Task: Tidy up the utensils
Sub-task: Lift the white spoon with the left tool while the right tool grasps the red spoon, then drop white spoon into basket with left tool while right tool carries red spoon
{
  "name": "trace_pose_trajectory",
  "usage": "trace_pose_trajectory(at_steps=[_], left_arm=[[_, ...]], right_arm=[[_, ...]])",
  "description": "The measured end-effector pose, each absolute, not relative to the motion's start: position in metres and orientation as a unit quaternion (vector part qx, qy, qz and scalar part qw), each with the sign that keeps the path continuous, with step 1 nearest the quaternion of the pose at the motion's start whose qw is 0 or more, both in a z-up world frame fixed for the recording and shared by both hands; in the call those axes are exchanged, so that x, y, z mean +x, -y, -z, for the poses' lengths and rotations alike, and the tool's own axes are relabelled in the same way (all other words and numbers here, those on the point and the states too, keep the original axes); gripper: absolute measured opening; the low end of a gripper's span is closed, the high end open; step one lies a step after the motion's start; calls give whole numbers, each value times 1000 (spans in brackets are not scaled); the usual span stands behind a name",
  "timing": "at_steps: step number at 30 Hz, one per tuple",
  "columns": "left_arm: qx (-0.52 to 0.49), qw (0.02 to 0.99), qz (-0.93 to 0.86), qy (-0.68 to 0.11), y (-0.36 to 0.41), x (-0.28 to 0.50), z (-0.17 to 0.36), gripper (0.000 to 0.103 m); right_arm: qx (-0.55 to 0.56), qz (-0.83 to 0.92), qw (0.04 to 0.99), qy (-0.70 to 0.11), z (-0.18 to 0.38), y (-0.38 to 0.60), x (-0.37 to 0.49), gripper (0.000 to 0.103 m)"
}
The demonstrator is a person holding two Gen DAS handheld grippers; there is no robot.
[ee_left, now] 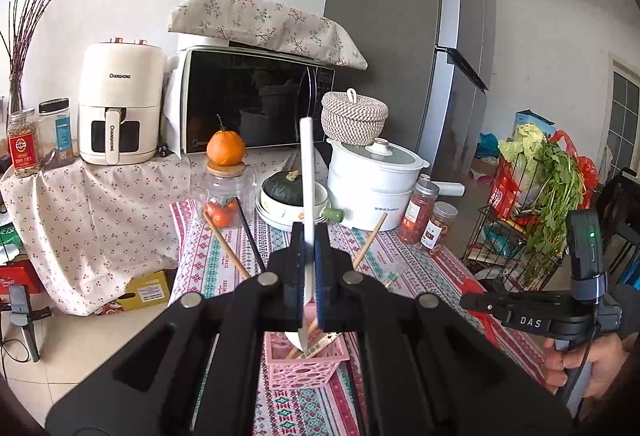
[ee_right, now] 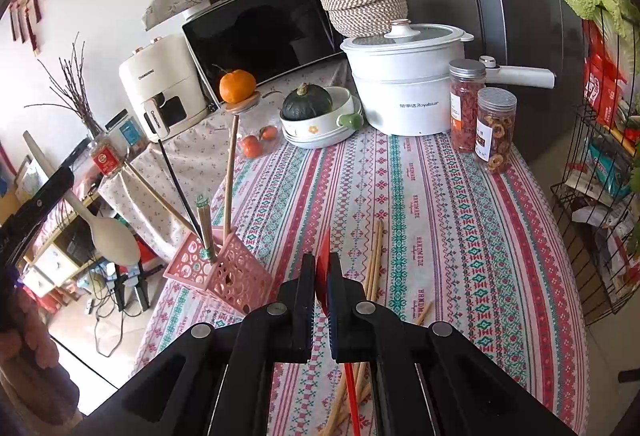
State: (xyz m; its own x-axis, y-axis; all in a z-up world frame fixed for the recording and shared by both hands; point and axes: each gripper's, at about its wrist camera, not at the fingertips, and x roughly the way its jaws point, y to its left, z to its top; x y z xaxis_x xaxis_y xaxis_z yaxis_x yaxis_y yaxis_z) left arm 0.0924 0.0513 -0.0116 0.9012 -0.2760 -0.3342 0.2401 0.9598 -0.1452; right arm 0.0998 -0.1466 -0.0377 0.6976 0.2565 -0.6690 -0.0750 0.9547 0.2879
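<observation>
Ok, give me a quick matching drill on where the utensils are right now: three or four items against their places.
Items:
1. white spoon
2. red chopstick
3. black chopstick
4. loose wooden chopsticks

Places:
A. lying on the tablecloth
B. standing in the pink basket
C. clamped in the left gripper
D. clamped in the right gripper

Pairs: 1-C, 2-D, 3-B, 4-A

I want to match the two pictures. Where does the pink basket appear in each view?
Left wrist view: pink basket at bottom centre, partly hidden behind the left hand-held gripper.
Right wrist view: pink basket at lower left, on the table edge, chopsticks standing in it.
Shared landmark: white pot.
</observation>
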Motion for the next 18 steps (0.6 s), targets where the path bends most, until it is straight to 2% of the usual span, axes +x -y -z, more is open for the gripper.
trace_pose_trajectory(at_steps=[14,16,18], left_arm=[[-73,958,107,-255,-48,127,63,5],[-79,954,108,-267,-48,128,64,13],[-82,950,115,-279,-48,127,63,33]], right_arm=[[110,-93,917,-371,43,141,97,5],[110,-95,920,-364,42,139,96,5],[111,-98,924,-353,39,137,94,5]])
